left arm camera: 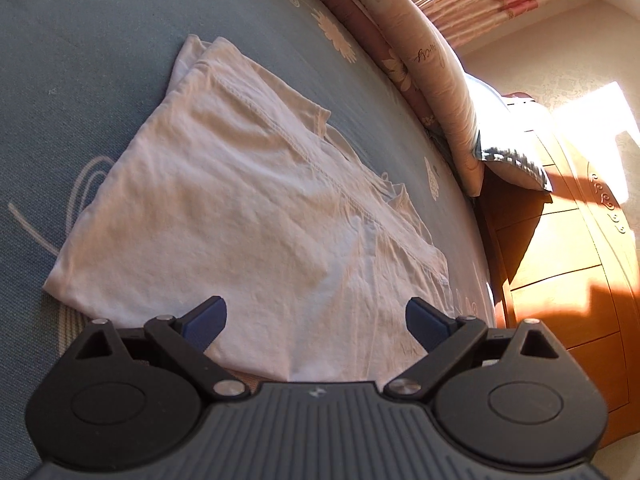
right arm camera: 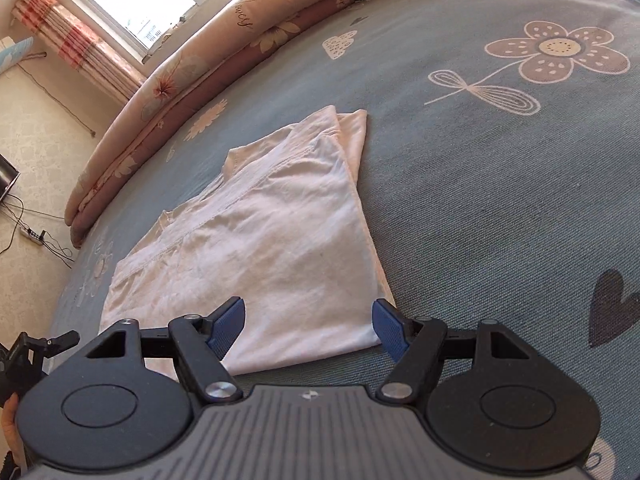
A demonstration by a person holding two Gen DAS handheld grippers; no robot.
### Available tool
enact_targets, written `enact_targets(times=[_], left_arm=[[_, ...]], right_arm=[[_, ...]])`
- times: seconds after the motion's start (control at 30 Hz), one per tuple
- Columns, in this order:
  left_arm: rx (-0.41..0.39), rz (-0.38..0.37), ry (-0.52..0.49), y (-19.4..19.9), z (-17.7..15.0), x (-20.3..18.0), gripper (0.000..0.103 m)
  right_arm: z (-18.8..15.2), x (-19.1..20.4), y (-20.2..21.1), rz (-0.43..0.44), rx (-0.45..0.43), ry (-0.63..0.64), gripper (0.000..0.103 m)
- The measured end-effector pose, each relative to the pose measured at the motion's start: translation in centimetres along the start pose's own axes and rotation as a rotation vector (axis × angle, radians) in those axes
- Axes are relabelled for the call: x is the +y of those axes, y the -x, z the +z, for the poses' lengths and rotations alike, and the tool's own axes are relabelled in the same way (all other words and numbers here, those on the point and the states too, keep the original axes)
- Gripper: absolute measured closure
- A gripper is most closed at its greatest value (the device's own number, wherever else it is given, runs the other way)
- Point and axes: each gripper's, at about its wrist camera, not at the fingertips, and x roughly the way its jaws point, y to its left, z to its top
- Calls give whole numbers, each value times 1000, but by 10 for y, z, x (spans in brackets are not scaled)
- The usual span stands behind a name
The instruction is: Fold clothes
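The left tool (left arm camera: 316,318), black-armed with blue ribbed pads, stood with its jaws wide and nothing between them, hanging just above the near hem of the garment. The right tool (right arm camera: 309,322), of the same make, was likewise spread wide and empty, poised over the garment's near right corner.

The task's item — a pale pink, thin cotton garment (left arm camera: 240,200), part-folded lengthwise into a long panel with a stitched seam running up its middle — lay flat on the blue woven bedspread with a printed flower pattern (right arm camera: 500,200). A sleeve edge and loose layers showed along the side nearer the rolled peach floral quilt (left arm camera: 432,80), which lay along the bed's far edge. In the right wrist view the same garment (right arm camera: 260,240) tapered away from the tool toward the window.

Beyond the bed, an orange wooden cabinet (left arm camera: 580,280) stood in strong sunlight, and striped pink curtains (right arm camera: 76,44) hung beside the window.

Judgement: the lengthwise fold appeared complete and the crosswise fold not yet begun. Both tools were placed at the near end — apparently ready to take the hem. The next move calls for each tool to close on a near corner, catching all layers, then carry the hem toward the far end without dragging the layers askew.
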Motion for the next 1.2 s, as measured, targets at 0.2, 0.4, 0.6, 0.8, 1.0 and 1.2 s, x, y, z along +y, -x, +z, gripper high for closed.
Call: enact_targets(times=[0.2, 0.4, 0.6, 0.8, 1.0, 1.2], left_arm=[[9, 7, -24, -5, -2, -4, 7], [-22, 49, -73, 1, -3, -8, 7], [-32, 48, -108, 5, 0, -9, 7], [-63, 106, -49, 17, 10, 11, 7], [-190, 81, 39, 47, 25, 31, 7], [-127, 152, -31, 42, 31, 29, 7]], right_arm=[[3, -2, 0, 41, -14, -20, 28], [3, -3, -3, -4, -33, -32, 29], [13, 5, 2, 39, -106, -31, 29], [10, 10, -18, -46, -58, -55, 29], [7, 18, -16, -69, -95, -26, 29], [-3, 63, -17, 1, -65, 126, 29]])
